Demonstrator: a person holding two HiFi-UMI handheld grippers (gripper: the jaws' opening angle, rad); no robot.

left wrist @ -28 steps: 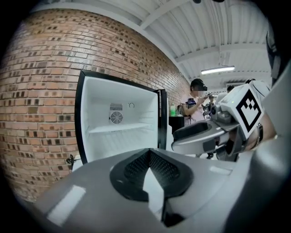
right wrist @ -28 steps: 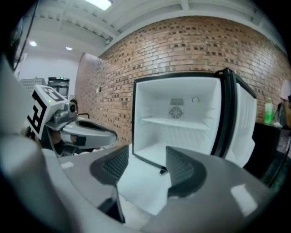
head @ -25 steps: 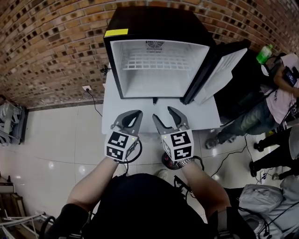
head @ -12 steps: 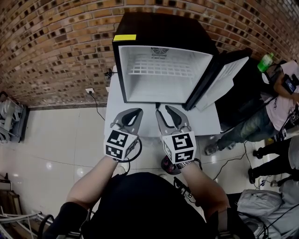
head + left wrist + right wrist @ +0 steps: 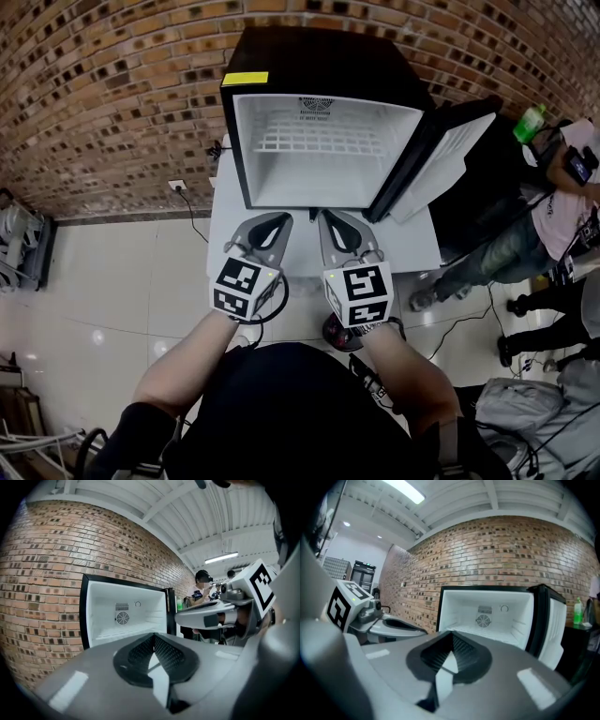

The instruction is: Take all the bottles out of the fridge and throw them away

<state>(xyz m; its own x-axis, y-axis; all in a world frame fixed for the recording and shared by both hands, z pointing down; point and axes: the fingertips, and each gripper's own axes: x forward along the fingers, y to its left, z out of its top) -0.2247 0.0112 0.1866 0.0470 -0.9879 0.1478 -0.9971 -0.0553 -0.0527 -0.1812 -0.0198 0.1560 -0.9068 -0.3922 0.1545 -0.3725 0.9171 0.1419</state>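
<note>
We hold the left tongs (image 5: 281, 219) and the right tongs (image 5: 325, 217) side by side over the near edge of the white tabletop (image 5: 412, 242). Both are closed on nothing, their ribbed pads meeting.

The mini fridge (image 5: 328, 56) stands toward the far edge with its door (image 5: 441, 155) swung open to the right. We see a wire shelf (image 5: 323, 141) and bare white walls inside, but no bottles.

The only bottle in sight is a green bottle (image 5: 530, 103), off the tabletop to the right on a dark surface beside a person (image 5: 562, 178). It is small and upright; its cap is too small to make out.

We judge it light, thin-walled plastic, smooth and easily dented, so a gentle grip at mid-body or just under the cap would suit.
</note>
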